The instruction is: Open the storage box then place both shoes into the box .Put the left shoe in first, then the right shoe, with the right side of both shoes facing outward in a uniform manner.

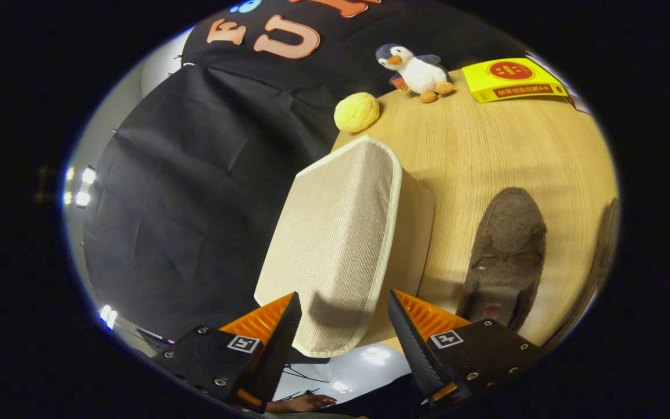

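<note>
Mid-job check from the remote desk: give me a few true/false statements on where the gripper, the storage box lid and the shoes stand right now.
1. The gripper has its fingers spread, with the storage box lid between them. True.
2. The fingers are clamped on the lid. False: gaps show on both sides.
3. A grey-brown shoe lies on the wooden table beside the box. True.
4. The shoe is already inside the box. False: it lies on the table.
5. A toy penguin stands at the table's far end. True.

Beige fabric storage box (pixel 338 244) lid raised; grey shoes (pixel 506 256) lie beside it.
</note>
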`<state>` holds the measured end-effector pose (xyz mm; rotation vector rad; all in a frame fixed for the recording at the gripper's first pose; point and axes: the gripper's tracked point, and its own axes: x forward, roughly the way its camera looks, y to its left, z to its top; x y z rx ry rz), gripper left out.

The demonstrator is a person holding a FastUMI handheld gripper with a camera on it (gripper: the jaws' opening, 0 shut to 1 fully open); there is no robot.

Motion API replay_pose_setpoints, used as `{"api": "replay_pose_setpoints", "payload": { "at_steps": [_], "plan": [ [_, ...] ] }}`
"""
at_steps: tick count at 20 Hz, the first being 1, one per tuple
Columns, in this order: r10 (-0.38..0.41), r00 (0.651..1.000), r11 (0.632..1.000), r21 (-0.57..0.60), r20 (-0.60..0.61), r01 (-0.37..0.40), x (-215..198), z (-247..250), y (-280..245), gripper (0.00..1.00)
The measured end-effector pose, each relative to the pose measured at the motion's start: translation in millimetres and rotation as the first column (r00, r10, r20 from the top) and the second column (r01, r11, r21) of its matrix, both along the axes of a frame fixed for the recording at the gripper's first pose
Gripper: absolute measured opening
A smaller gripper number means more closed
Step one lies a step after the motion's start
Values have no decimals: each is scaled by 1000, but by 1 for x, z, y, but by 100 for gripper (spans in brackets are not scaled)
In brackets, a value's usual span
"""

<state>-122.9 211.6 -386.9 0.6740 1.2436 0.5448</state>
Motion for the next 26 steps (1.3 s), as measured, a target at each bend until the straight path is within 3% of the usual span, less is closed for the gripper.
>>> {"api": "replay_pose_setpoints", "payload": {
  "at_steps": [6,11,17,19,20,23,26],
  "plan": [
    [-23,998,997,76,-53,27,-4,0,16,91],
    [-66,998,982,177,-22,69,8,51,15,90],
    [-50,995,964,266,91,25,22,120,34,71],
    [-47,986,969,248,158,7,32,136,45,59],
    [-38,981,972,237,192,-9,35,144,51,47],
    [-9,969,970,237,247,-52,40,166,75,34],
    [-24,964,967,252,265,-45,50,183,99,19]
  ]
}}
